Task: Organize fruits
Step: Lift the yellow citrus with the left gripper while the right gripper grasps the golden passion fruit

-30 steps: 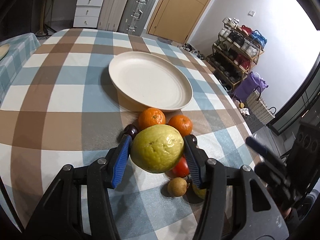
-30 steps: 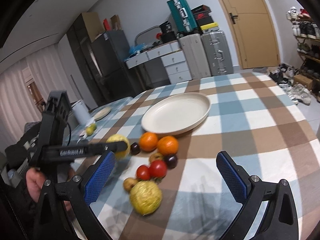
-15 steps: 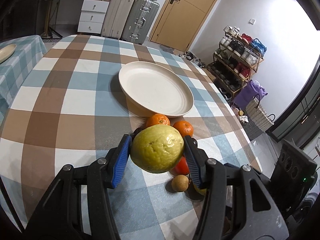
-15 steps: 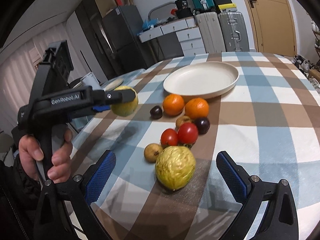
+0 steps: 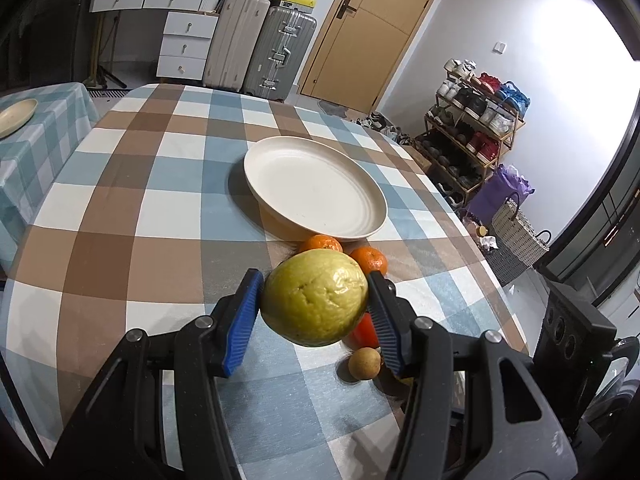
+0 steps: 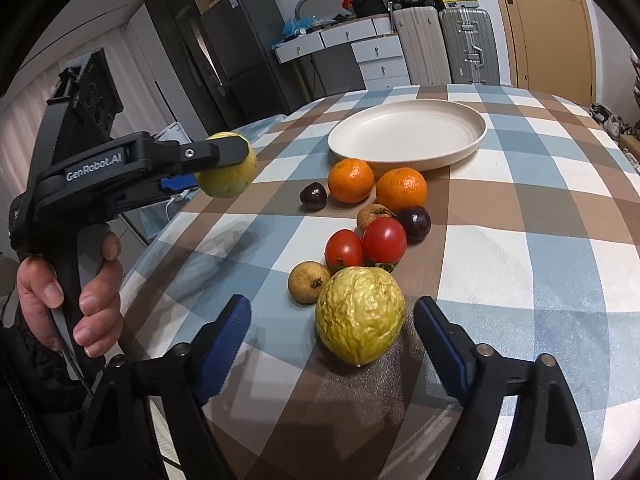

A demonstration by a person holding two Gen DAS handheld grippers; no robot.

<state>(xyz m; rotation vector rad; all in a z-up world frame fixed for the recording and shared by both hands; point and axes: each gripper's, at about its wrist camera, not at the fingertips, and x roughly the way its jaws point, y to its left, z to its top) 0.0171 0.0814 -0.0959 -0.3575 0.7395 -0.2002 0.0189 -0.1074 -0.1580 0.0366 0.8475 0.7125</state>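
Nearest in the right wrist view: right gripper (image 6: 332, 336), jaws spread and just been closing in, w/ the wrinkled guava (image 6: 359, 316) between them on the table (image 6: 540, 264). Pads aren't touching it yet; gap is wider on the left side than on the right. Guava sits on a brown check, touching or nearly touching a small tan fruit (image 6: 308, 282) and the two tomatoes (image 6: 366, 246) just behind.

Handling, my guess: guava looks medium-heavy, firm but bruisable, bumpy skin so decent friction. It's egg-shaped, so best taken across the widest middle, not near the tapered bottom end, or it may squirt out. Close gently; neighbours are tight, so the left pad could nudge the tan fruit.

Left gripper (image 5: 316, 312) is pinching the smooth yellow-green guava (image 5: 315, 298) at mid-girth, held above the table, clear of the cloth. Person's hand (image 6: 72, 280) wraps the handle.

Further back: two dark plums (image 6: 313, 196), a second tan fruit, two mandarins (image 6: 376, 184) just beside the plate's rim. The cream plate (image 6: 472, 136) is bare, no fruit in it yet.

Writing: "GenRobot.AI" on the left gripper's side. Boxes on the far suitcases carry marks too small to read.
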